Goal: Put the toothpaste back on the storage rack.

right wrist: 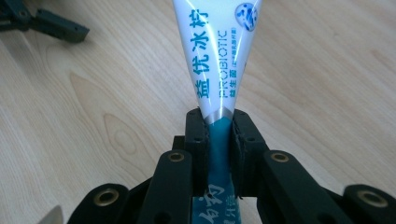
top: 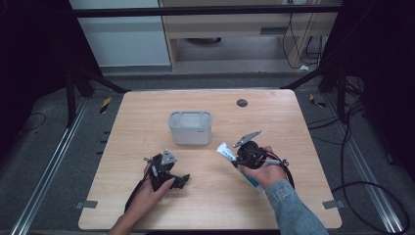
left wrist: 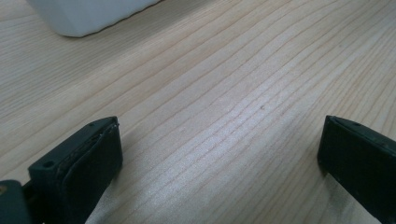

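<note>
A white and blue toothpaste tube [right wrist: 219, 56] sticks out between the jaws of my right gripper [right wrist: 219, 126], which is shut on its blue band. In the high view the tube [top: 226, 151] is held just above the table, right of centre, with the right gripper [top: 240, 157] around its middle. My left gripper [top: 182, 180] rests low over the wood at the front left. Its jaws [left wrist: 219, 144] stand wide open with bare wood between them. A pale grey box [top: 190, 128] stands at the table's middle, between and beyond both grippers.
The wooden table [top: 147, 112] has a small dark round cap [top: 242, 102] near its far edge. A corner of the grey box [left wrist: 88, 14] shows in the left gripper view. The left gripper's black jaws [right wrist: 51, 23] lie far off in the right gripper view.
</note>
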Tool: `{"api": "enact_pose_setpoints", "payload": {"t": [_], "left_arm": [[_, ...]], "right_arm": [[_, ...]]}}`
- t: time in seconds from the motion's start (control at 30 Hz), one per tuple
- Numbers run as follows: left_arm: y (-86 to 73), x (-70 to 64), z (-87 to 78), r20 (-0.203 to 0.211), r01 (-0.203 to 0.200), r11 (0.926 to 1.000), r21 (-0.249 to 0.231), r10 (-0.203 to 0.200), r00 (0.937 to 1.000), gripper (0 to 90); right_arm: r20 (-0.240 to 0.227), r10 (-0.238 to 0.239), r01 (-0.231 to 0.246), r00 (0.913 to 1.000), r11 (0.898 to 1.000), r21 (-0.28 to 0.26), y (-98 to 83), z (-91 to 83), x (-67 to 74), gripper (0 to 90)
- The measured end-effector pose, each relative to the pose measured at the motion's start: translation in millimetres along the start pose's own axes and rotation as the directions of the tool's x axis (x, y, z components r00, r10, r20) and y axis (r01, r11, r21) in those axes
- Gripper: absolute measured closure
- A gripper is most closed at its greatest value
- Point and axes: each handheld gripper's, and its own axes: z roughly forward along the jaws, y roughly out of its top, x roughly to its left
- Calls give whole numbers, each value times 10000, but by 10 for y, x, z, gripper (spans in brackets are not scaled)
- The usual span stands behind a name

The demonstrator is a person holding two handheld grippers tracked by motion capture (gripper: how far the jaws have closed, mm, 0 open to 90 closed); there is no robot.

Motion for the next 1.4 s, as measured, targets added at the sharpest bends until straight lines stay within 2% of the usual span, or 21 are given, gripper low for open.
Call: {"api": "enact_pose_setpoints", "payload": {"t": [0.23,0.47,0.63,1.07,1.2,1.27,1.4], "left_arm": [[0,0,0,-1,2,10000,0,-2,10000,0],[0,0,0,-1,1,10000,-2,-1,10000,0],[0,0,0,0,-2,10000,2,2,10000,0],[0,0,0,-3,-1,10000,1,1,10000,0],[0,0,0,-2,-1,10000,-1,1,10000,0],[0,0,0,-2,-1,10000,-1,1,10000,0],[0,0,0,-2,-2,10000,0,2,10000,0]], "right_arm": [[226,245,-229,9994,9975,-674,43,-136,-71,791],[325,431,-402,9985,9956,-841,45,-186,-99,792],[263,644,-607,9976,9905,-1234,48,-230,-129,793],[442,745,-670,9962,9860,-1527,68,-289,-152,793],[556,801,-688,9952,9810,-1813,85,-341,-165,794],[749,889,-712,9932,9744,-2132,99,-382,-169,795],[771,1002,-782,9920,9653,-2491,125,-431,-186,795]]}}
